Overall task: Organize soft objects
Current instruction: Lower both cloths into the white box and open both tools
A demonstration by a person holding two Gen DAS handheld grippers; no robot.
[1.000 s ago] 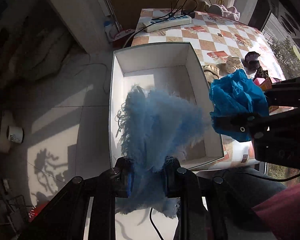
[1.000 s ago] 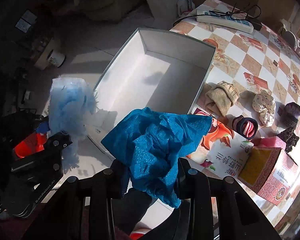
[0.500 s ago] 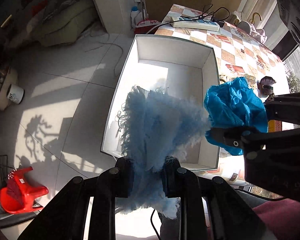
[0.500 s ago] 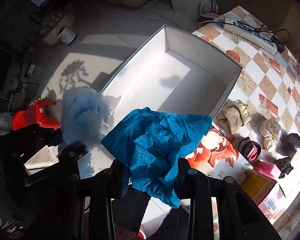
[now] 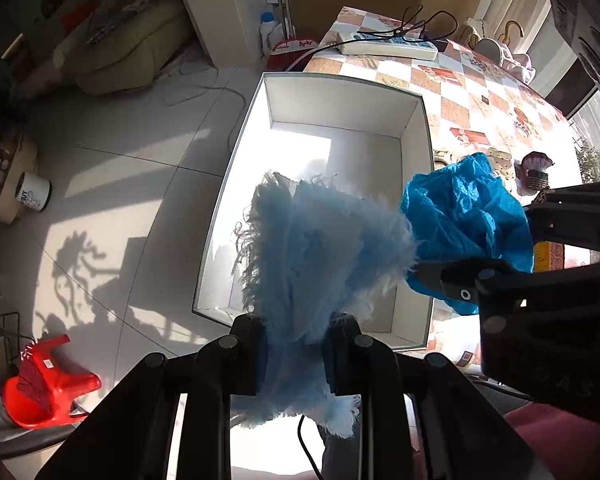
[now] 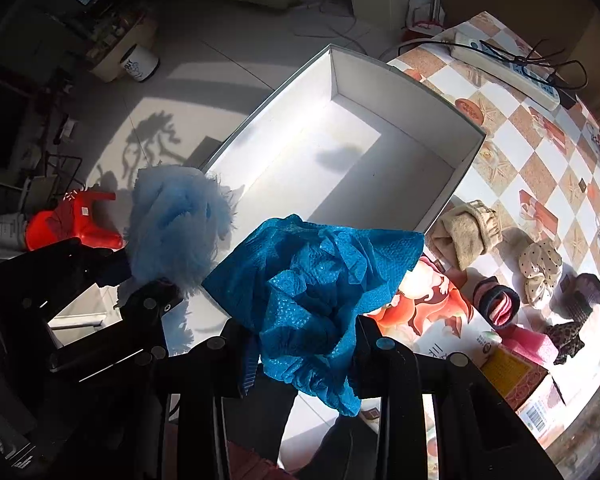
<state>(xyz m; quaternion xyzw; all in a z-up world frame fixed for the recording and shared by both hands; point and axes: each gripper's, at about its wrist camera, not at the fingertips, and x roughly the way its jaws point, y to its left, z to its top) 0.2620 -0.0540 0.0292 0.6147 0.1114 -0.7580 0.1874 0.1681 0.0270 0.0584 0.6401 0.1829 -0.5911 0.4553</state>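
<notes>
My left gripper is shut on a fluffy light-blue cloth and holds it above the near end of an open white box. My right gripper is shut on a crinkled bright-blue cloth, held beside the box's near right corner. In the right wrist view the white box lies ahead, with the light-blue cloth and the left gripper to the left. The bright-blue cloth shows at the right of the left wrist view. The box holds nothing.
On the checkered table lie a beige sock, a dotted scrunchie, a pink-and-dark sock, a dark scrunchie, cartons and a power strip. A red stool and white cup are on the floor.
Both grippers have risen and swung left with their cloths, so more floor and the red stool come into view. The box looks farther below. Both grips are unchanged.
</notes>
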